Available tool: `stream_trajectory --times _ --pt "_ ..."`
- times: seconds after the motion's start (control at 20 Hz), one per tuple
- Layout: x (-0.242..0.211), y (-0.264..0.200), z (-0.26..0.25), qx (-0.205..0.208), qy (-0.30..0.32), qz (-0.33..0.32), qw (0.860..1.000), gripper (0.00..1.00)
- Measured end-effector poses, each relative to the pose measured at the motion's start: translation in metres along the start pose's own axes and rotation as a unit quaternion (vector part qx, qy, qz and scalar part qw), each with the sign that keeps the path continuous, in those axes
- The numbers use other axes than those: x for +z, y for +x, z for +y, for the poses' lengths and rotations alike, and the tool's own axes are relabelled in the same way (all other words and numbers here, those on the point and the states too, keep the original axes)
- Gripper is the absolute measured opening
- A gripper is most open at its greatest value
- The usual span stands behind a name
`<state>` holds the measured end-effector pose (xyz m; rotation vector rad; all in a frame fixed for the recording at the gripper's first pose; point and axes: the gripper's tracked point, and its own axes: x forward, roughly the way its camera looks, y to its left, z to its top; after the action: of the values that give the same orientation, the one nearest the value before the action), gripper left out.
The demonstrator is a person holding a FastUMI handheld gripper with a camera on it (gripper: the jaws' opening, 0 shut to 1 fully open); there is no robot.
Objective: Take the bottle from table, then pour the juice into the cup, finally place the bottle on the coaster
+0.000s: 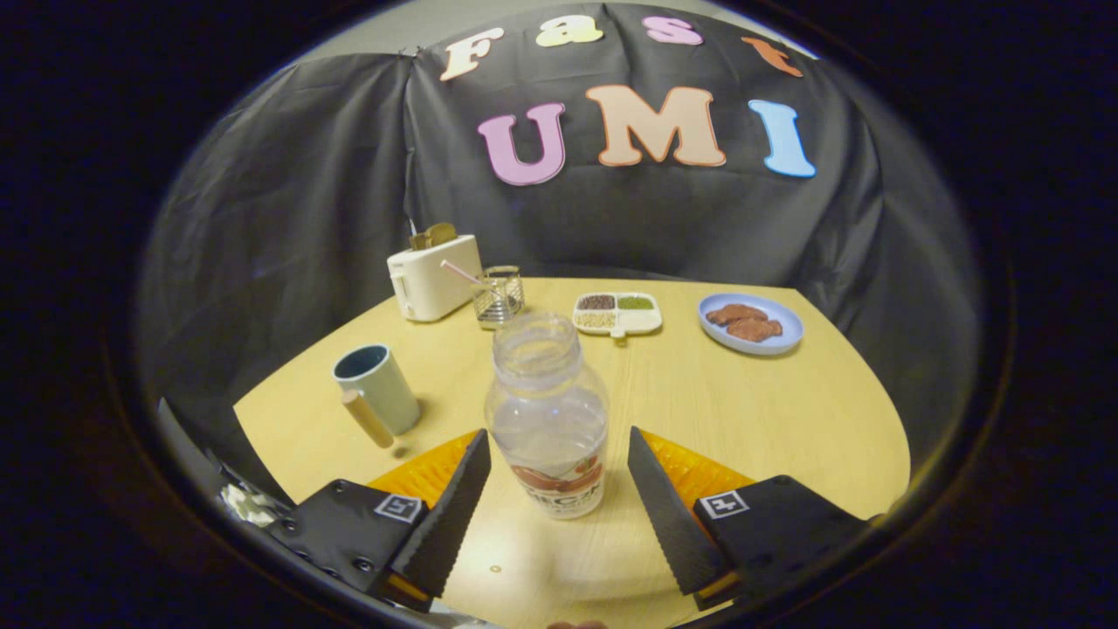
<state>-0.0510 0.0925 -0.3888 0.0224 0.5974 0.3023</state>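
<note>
Clear plastic bottle (548,411), uncapped, stands upright on the wooden worktop (769,411) between the fingers of the tongs (559,485), which are spread wide and touch nothing. An orange coaster (419,476) lies under them. Left of the bottle stands a cup (377,387); beyond, a toaster (432,275) and plate (751,323).

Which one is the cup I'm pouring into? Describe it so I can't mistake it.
On the round wooden table, look beyond the open gripper whose fingers flank the bottle. The cup stands left of the bottle, short of the toaster. It is the pale mug with a wooden handle, unlike the clear glass.
</note>
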Motion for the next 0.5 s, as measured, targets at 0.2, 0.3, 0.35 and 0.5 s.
stream_trajectory --times 0.2,0.3,0.35,0.5 --pt "-0.02 0.015 0.0 0.003 -0.006 0.028 1.0 0.99" --pt "-0.024 0.021 0.003 0.003 -0.009 0.036 0.999 0.98" --pt "-0.026 0.026 0.003 0.003 -0.011 0.041 0.999 0.98" --pt "-0.033 0.039 0.004 0.002 -0.012 0.054 0.998 0.98"
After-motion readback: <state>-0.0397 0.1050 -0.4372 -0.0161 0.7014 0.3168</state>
